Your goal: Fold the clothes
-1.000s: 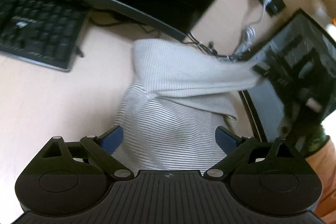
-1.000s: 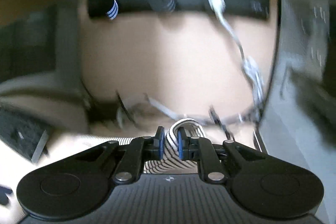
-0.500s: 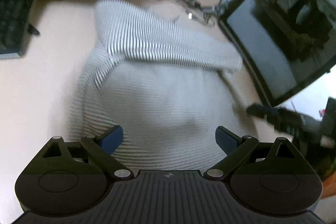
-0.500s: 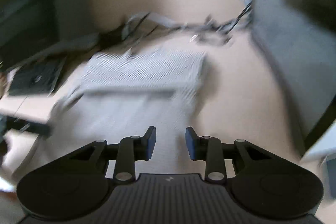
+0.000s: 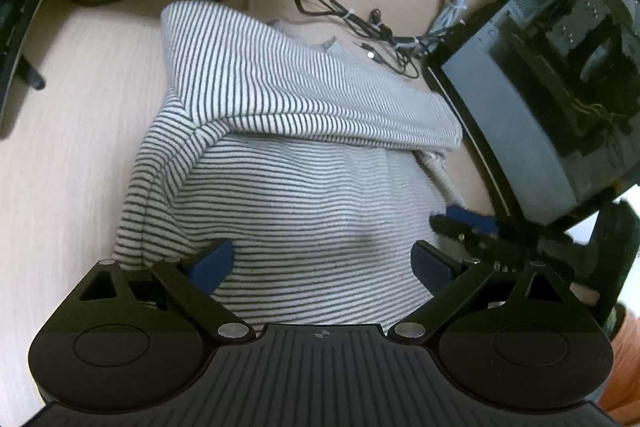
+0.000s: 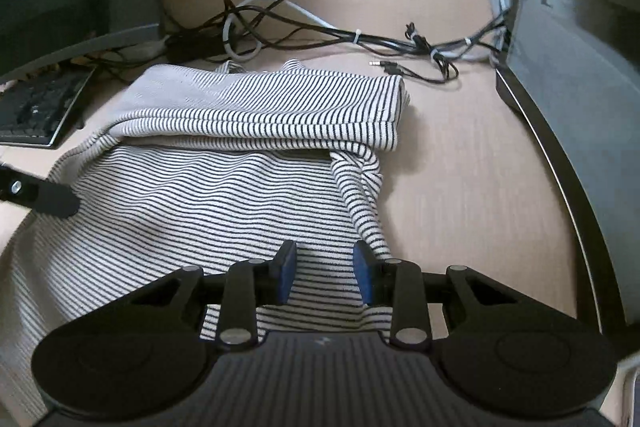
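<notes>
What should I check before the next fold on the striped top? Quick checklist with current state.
1. Right gripper free of cloth: ok, jaws apart, nothing pinched.
2. Left gripper open and empty: ok, jaws wide over the fabric.
3. Far flap of the striped top lying flat on the body: ok.
4. Loose twisted strip at the top's right edge tucked in: not ok, it trails out beside the body.
5. Cables clear of the garment: cannot tell, they lie right behind its far edge.
6. Bare desk to the right of the top: ok.
</notes>
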Tool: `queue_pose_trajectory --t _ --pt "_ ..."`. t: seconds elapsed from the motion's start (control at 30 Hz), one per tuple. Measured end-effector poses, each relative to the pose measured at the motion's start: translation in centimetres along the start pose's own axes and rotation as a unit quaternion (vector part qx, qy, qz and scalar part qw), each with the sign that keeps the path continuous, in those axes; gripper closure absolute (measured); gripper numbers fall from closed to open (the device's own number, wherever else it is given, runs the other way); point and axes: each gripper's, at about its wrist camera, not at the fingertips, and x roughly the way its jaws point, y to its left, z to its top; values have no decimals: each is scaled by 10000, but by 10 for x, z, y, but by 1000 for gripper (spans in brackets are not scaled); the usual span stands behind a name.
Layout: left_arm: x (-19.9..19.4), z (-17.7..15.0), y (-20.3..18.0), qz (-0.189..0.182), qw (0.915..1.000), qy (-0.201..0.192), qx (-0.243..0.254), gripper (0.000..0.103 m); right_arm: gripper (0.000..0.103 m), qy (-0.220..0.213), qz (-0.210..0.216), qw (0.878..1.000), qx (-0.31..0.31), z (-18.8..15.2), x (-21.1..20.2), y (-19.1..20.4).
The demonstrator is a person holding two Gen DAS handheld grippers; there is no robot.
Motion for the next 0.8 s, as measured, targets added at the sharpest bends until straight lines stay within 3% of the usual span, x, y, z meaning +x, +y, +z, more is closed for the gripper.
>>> queue_pose_trajectory --t 0.23,0.33,0.47,0.57,0.67,0.8 --pt "-29 -20 -7 739 9961 56 477 5 71 45 36 10000 -46 0 -3 -2" --pt "-54 -34 -12 1254 9886 -11 833 5 70 -62 -7 9998 -189 1 -25 4" --pt "-90 -48 -1 1517 9859 -219 670 5 70 -115 721 9948 -706 -2 -64 32" --pt "-105 -48 18 1704 9844 -405 189 5 70 -88 1420 9832 -1141 -6 -92 59" --pt "-116 -44 34 1767 9822 -598 -209 5 68 199 2217 9605 -1668 -21 -92 101" --pt "-126 -41 37 1662 9823 -785 -370 4 66 423 2808 9294 -2360 -42 -81 155"
